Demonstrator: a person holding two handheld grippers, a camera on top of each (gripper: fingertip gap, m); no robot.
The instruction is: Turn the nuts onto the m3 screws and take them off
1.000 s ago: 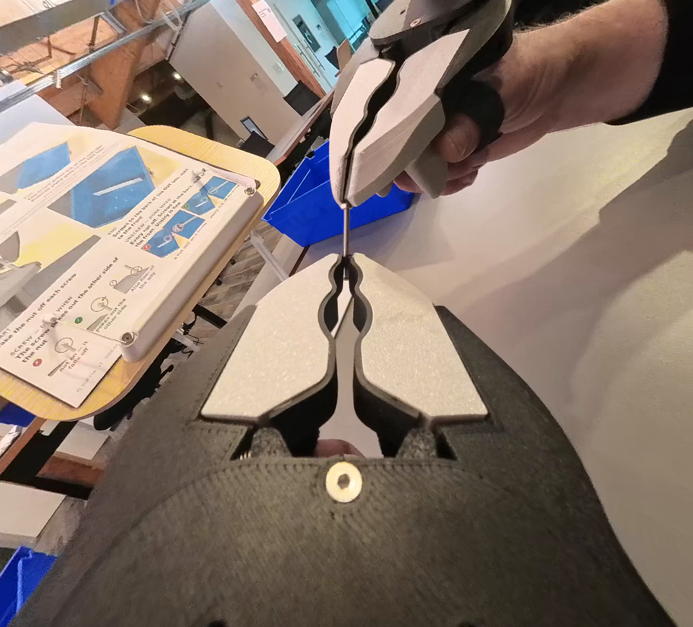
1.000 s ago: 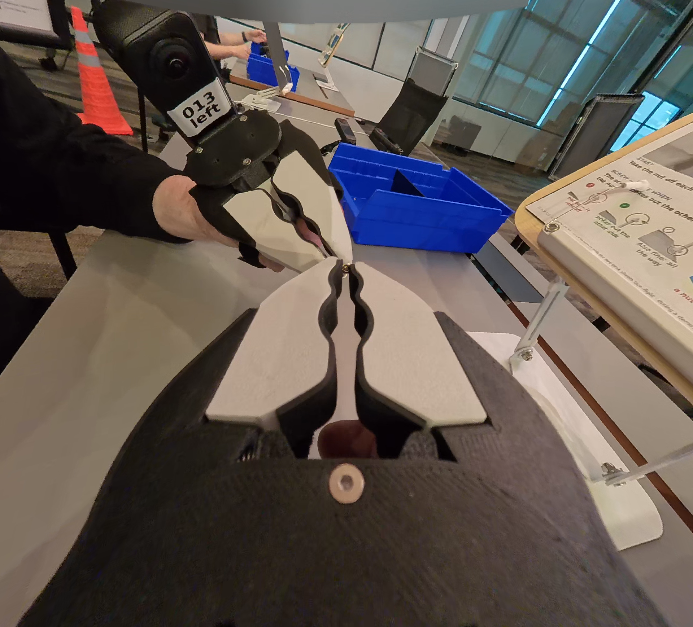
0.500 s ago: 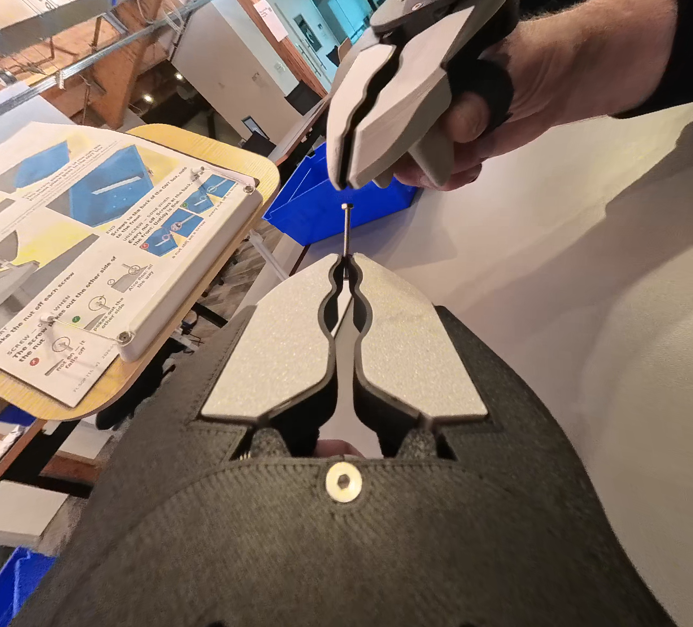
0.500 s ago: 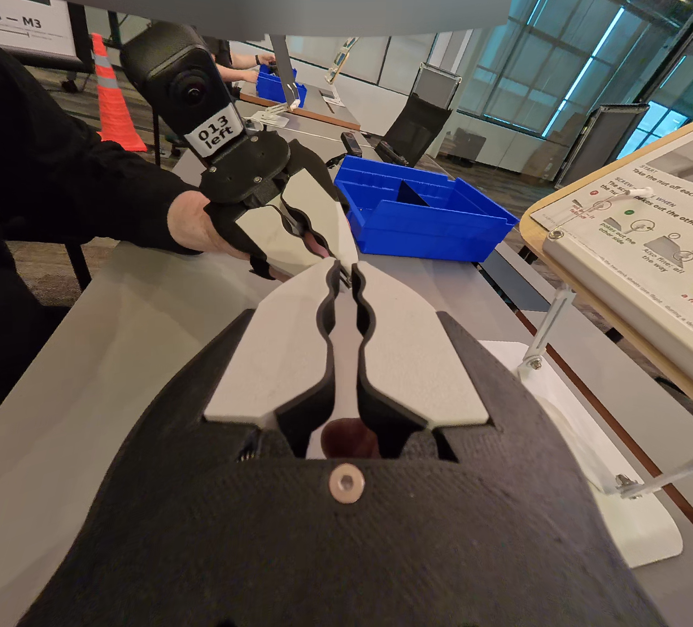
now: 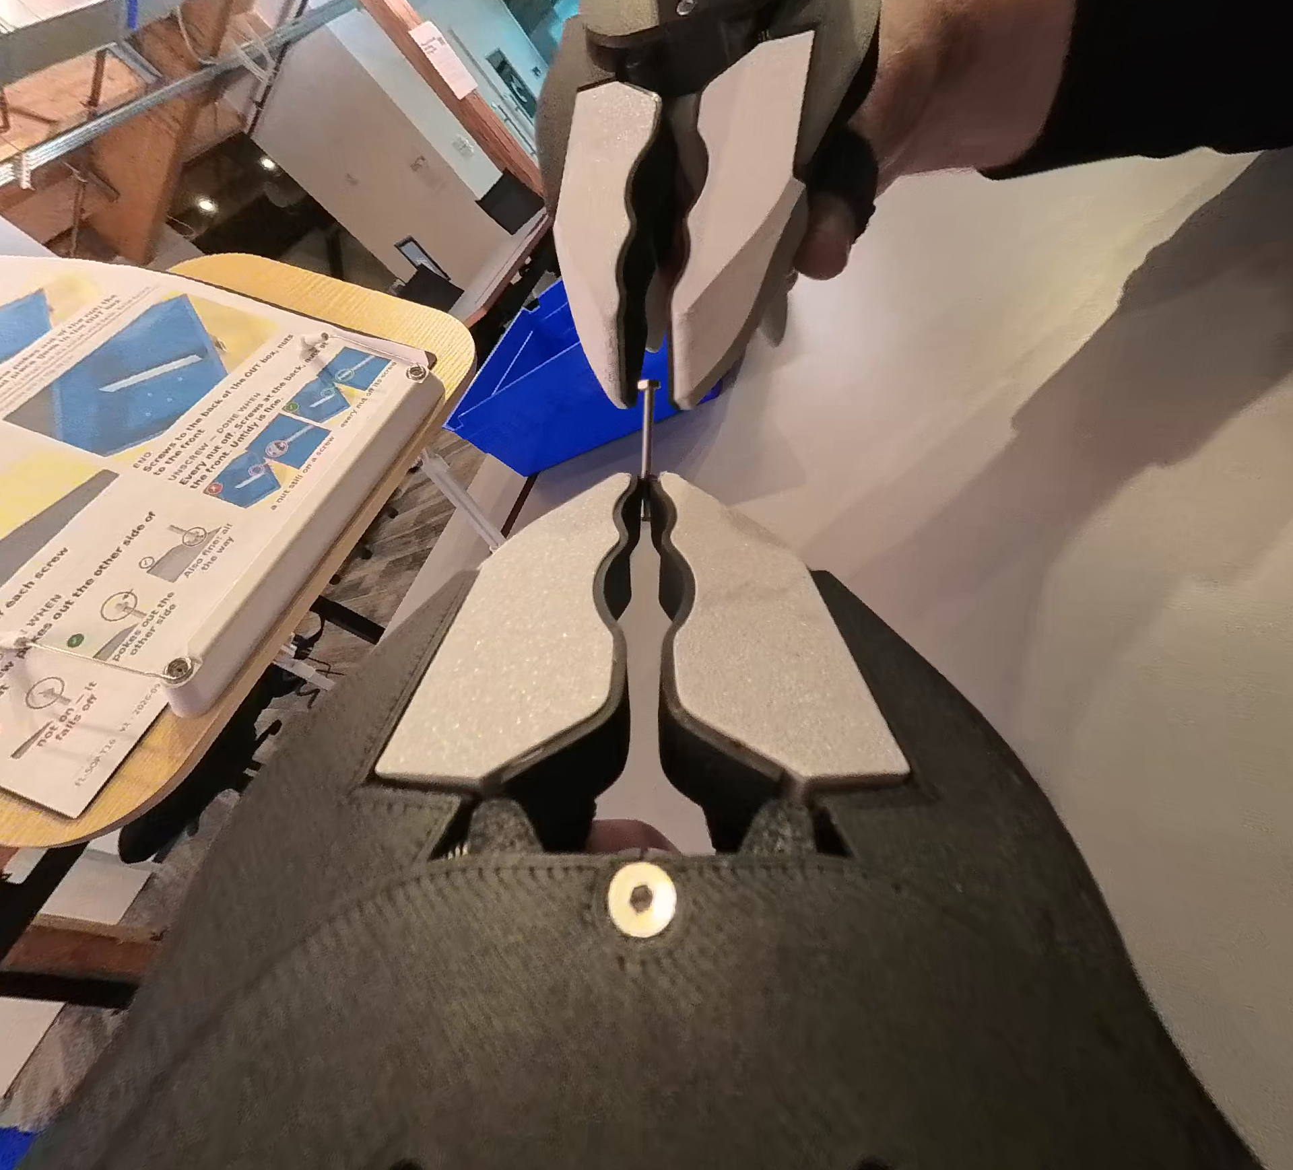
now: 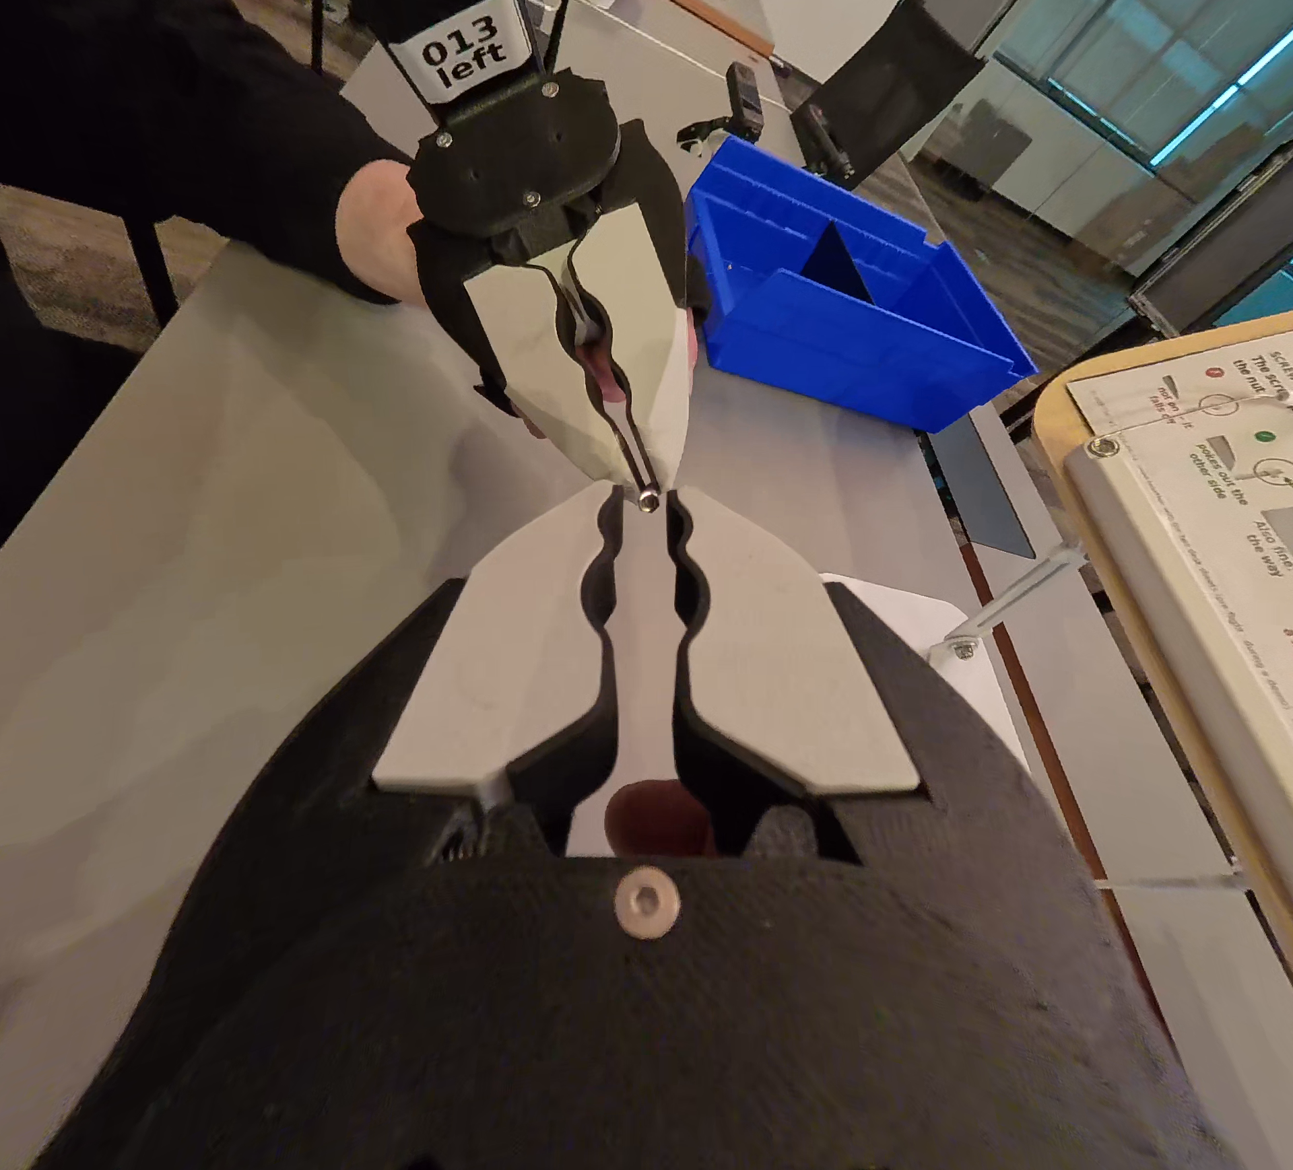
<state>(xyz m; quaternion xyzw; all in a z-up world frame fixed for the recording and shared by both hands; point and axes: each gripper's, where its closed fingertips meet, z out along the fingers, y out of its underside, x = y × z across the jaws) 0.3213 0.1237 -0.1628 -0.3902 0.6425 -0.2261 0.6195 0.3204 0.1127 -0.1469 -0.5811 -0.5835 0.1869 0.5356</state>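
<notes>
Left tool [image 5: 645,484] pinches the screw [image 5: 646,437]; right tool [image 6: 641,493] gapes narrowly, perhaps untouching.

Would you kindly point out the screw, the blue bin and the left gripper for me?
screw [image 5: 645,433], left wrist view, middle of its shaft.
blue bin [image 6: 860,342], right wrist view, its front wall.
left gripper [image 5: 644,484], left wrist view, between its fingers' tips, shut on the screw.

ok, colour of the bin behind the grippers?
Solid blue bin; right wrist view shows it best.
</notes>
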